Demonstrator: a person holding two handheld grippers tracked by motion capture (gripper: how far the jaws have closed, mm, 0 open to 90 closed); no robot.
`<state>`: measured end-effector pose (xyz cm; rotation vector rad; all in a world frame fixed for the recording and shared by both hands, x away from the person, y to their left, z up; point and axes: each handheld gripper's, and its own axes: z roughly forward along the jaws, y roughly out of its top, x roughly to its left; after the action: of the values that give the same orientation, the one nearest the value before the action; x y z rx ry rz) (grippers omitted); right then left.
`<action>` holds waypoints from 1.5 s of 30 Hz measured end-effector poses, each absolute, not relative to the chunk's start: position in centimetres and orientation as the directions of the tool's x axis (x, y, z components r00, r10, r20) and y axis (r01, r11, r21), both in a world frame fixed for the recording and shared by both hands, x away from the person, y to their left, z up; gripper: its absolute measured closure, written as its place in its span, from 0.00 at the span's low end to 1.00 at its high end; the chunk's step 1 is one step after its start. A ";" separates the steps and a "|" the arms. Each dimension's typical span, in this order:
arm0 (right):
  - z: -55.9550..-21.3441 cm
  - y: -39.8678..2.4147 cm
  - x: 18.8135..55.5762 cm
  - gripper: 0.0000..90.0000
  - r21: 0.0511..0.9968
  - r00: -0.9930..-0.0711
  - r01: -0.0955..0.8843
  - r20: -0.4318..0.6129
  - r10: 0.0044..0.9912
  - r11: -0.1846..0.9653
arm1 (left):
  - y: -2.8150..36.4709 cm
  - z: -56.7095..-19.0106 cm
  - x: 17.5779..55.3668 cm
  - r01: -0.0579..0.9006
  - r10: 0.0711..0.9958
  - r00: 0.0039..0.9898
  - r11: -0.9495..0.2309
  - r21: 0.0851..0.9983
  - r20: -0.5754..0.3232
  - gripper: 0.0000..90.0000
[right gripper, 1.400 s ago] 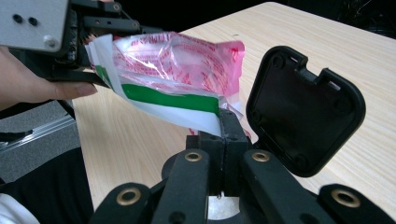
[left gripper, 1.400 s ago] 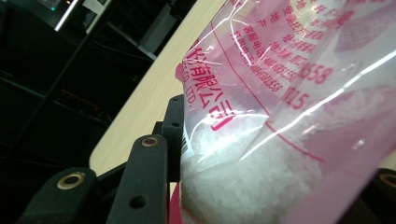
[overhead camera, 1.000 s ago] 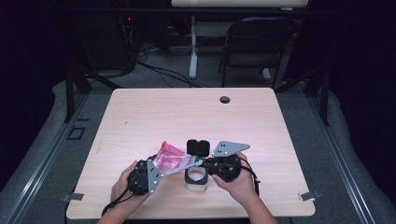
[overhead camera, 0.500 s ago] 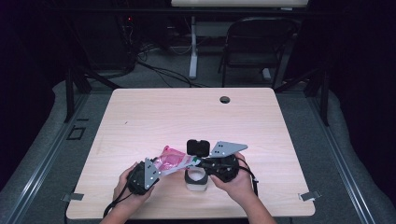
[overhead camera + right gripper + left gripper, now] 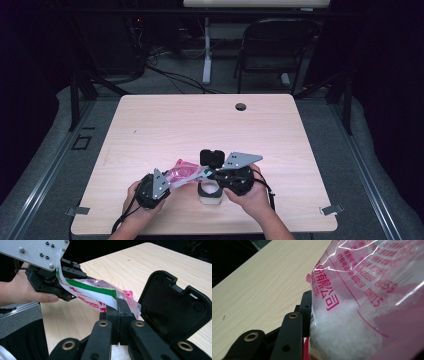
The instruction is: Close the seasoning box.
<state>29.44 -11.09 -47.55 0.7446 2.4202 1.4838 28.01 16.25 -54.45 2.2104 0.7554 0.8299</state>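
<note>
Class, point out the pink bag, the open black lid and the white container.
pink bag (image 5: 367,302), left gripper view, its printed clear film.
open black lid (image 5: 172,305), right gripper view, its inner face.
white container (image 5: 210,198), high view, its front wall.

Bright overhead-lit table (image 5: 210,125), dark surroundings, glare on blurred near bag (image 5: 367,290).

Pink printed plastic bag (image 5: 186,172) of white crystals, held lifted and stretched above the tabletop (image 5: 200,125); beneath it, a white container (image 5: 210,192) with black hinged lid (image 5: 212,158) raised open.
</note>
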 end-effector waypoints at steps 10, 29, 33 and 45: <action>-47.6 -10.9 29.4 1.00 0.876 -0.853 0.307 0.079 0.516 0.372 | 16.2 -54.9 28.1 0.297 0.697 0.642 -0.611 0.734 0.320 0.76; -47.5 -10.5 29.3 1.00 0.872 -0.859 0.294 0.061 0.509 0.390 | 16.1 -55.3 28.4 0.336 0.697 0.654 -0.615 0.713 0.293 0.76; -47.5 -10.5 29.3 1.00 0.874 -0.859 0.293 0.063 0.509 0.388 | 16.0 -55.4 28.5 0.337 0.698 0.655 -0.613 0.715 0.290 0.76; -47.7 -10.3 29.4 0.93 0.873 -0.859 0.298 0.069 0.508 0.386 | 16.3 -55.6 28.8 0.364 0.710 0.659 -0.589 0.722 0.247 0.76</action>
<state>29.35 -10.30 -47.66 0.7191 2.4338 1.4660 28.80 16.33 -55.63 2.2296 0.8272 0.6974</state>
